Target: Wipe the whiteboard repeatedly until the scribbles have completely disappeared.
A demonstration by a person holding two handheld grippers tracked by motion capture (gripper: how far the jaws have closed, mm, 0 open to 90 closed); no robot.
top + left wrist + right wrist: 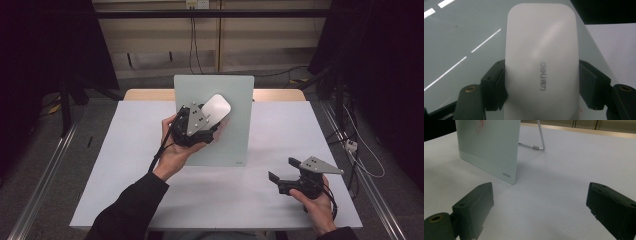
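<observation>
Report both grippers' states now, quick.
Left gripper: shut on the white eraser, held against the glass board.
Right gripper: open, nothing between its jaws, above the table.

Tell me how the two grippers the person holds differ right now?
The left gripper is shut on a white board eraser, raised against the glass board; the right gripper holds nothing. The left's jaws clamp the eraser's sides; the right's stand wide apart, low over the white table. Both have black jaws and a grey plate on top.
</observation>
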